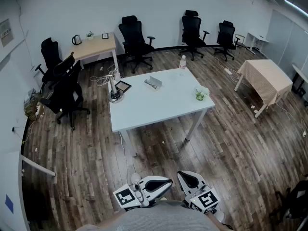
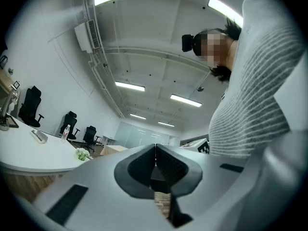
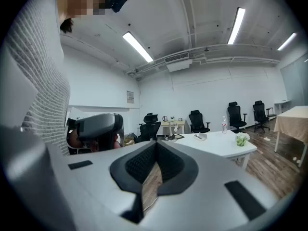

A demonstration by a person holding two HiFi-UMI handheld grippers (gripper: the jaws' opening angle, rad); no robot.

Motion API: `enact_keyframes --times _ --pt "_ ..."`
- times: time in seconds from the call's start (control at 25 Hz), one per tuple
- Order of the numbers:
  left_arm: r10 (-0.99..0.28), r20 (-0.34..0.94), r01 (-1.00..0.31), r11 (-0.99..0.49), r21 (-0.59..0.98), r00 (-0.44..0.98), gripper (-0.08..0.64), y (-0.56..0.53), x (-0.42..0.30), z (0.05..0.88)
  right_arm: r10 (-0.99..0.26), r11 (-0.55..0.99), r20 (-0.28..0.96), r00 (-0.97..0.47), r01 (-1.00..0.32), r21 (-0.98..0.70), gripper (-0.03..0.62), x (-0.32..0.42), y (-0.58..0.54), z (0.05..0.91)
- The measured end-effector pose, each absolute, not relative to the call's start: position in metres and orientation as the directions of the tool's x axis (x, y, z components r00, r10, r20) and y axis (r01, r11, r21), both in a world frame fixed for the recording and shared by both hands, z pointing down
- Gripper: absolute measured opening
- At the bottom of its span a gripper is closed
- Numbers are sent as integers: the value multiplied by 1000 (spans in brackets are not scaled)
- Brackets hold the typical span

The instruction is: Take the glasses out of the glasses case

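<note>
The grey glasses case [image 1: 153,83] lies on the white table [image 1: 144,112], toward its far edge. It also shows small in the left gripper view as the case [image 2: 39,136] and in the right gripper view as the case [image 3: 200,136]. It is too far off to tell whether glasses are inside. My left gripper [image 1: 166,182] and right gripper [image 1: 183,176] are held low against the person's body, well short of the table. Both are shut with nothing between the jaws, as the left gripper [image 2: 155,150] and right gripper [image 3: 155,148] views confirm.
On the table stand a water bottle [image 1: 182,62], a small plant [image 1: 201,94], a tablet [image 1: 122,86] and a stand [image 1: 114,93]. Black office chairs [image 1: 134,40] ring the room. A wooden desk [image 1: 96,46] is at the back left, a cloth-covered table [image 1: 267,78] at the right.
</note>
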State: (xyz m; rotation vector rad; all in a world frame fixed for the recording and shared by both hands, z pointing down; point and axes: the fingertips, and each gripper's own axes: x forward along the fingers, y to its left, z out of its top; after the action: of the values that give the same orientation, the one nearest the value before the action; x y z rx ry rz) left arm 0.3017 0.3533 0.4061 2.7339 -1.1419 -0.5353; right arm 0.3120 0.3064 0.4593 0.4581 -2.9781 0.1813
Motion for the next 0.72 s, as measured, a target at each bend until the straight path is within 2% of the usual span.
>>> enact_keyframes --times 0.44,0.6,0.72 --pt "-690 -259 -637 -724 264 676 14 342 306 409 -304 940 137 -943 -320 -119 14 315 296 463" --pt "-673 -252 -617 -739 272 696 14 334 312 412 -281 937 79 -956 -291 -195 16 318 295 462" --pt "-663 -240 -608 -747 269 709 14 329 314 412 -275 926 117 -954 -295 -234 17 317 289 474"
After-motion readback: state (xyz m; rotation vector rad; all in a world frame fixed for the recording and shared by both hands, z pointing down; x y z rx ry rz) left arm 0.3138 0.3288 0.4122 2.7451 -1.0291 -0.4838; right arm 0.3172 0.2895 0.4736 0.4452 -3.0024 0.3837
